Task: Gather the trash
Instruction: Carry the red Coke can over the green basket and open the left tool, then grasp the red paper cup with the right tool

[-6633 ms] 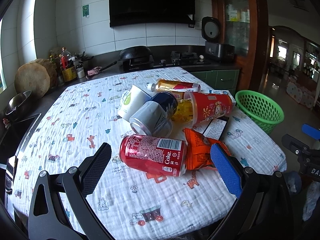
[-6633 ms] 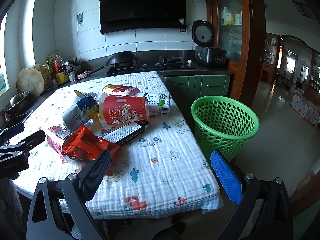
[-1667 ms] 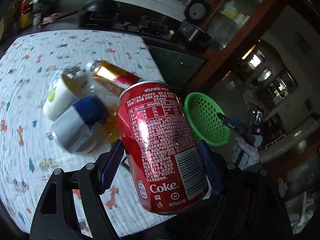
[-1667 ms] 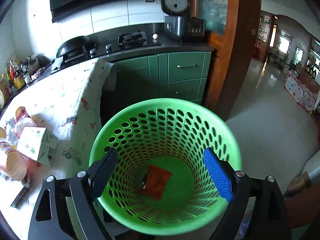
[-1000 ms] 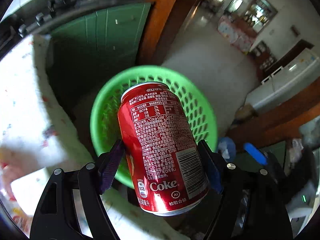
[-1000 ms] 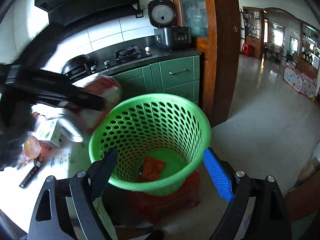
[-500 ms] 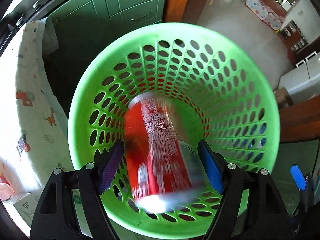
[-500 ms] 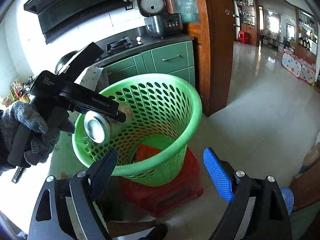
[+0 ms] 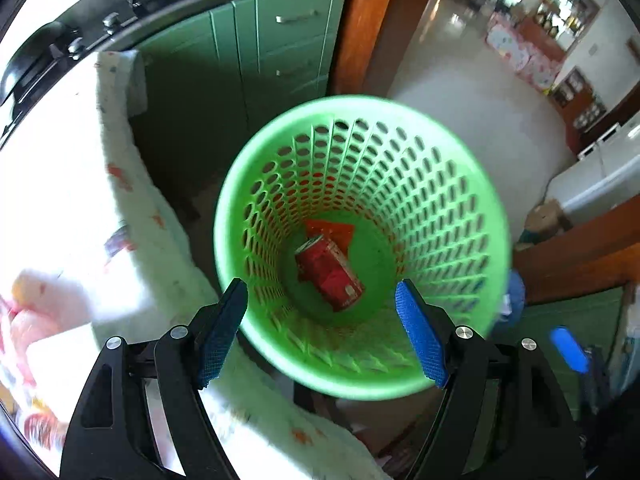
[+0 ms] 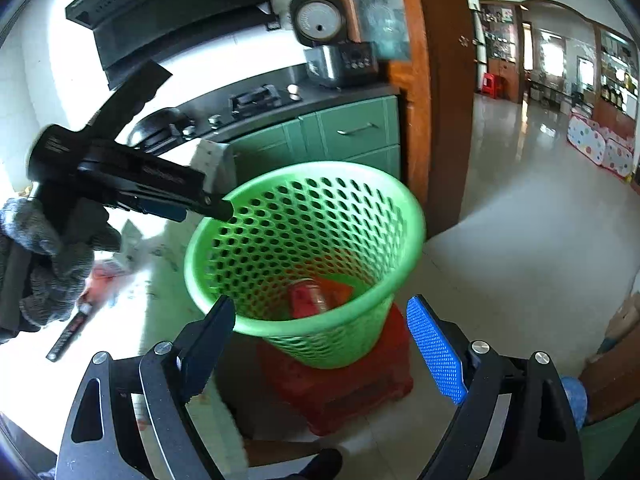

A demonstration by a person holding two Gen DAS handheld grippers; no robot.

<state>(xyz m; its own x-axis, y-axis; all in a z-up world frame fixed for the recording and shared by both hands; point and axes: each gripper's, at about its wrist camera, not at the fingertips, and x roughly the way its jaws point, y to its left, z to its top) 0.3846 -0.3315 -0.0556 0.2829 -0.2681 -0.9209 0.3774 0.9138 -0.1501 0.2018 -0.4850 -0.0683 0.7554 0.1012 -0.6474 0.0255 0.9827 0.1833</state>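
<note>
The red Coke can (image 9: 330,272) lies on its side at the bottom of the green mesh basket (image 9: 452,184), against an orange snack wrapper (image 9: 330,230). My left gripper (image 9: 320,334) hangs open above the basket's near rim, nothing between its fingers. In the right wrist view the same basket (image 10: 360,208) stands on a red stool (image 10: 340,392), with the can (image 10: 306,300) showing inside. My right gripper (image 10: 320,354) is open in front of the basket, empty. The left gripper (image 10: 208,206), held by a gloved hand (image 10: 44,264), reaches over the rim from the left.
The table with its printed white cloth (image 9: 132,264) lies left of the basket, with blurred leftover trash (image 9: 28,308) on it. A black bar-shaped packet (image 10: 70,330) lies near the table edge. Green cabinets (image 10: 352,136) and a wooden door frame (image 10: 440,92) stand behind; tiled floor opens to the right.
The Coke can left my left gripper and fell to the basket bottom. The left gripper drew back from the basket, which now looks smaller. The right gripper stayed open and shifted slightly.
</note>
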